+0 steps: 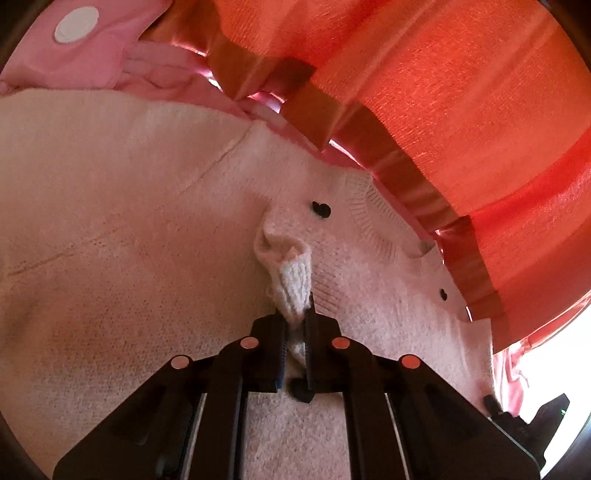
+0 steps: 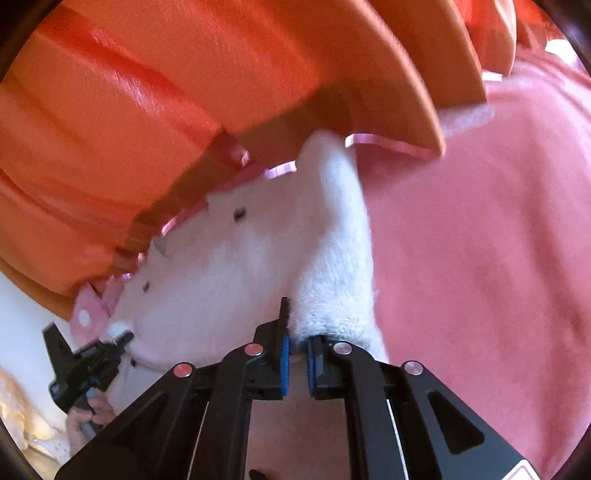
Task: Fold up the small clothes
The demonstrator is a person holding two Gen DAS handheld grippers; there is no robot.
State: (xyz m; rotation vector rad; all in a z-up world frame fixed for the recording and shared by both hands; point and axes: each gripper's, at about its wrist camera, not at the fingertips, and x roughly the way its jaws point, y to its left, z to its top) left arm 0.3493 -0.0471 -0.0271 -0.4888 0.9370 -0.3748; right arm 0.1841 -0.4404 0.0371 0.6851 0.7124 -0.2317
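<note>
A small white knit sweater [image 1: 129,221] with black buttons [image 1: 320,209] lies flat on a pink sheet. My left gripper [image 1: 297,317] is shut on a ribbed white cuff [image 1: 293,284] of the sweater, pinched between its fingers. In the right wrist view the same white sweater [image 2: 236,273] lies on the pink sheet [image 2: 480,258]. My right gripper [image 2: 297,334] is shut on the end of its sleeve [image 2: 332,258]. The left gripper [image 2: 88,365] shows at lower left in the right wrist view, held by a hand at the sweater's edge.
An orange pleated curtain [image 1: 461,92] with a shiny band [image 1: 406,177] hangs just behind the sweater. A pink cloth with a white dot [image 1: 77,26] lies at the far left. The right gripper's body [image 1: 532,417] shows at lower right.
</note>
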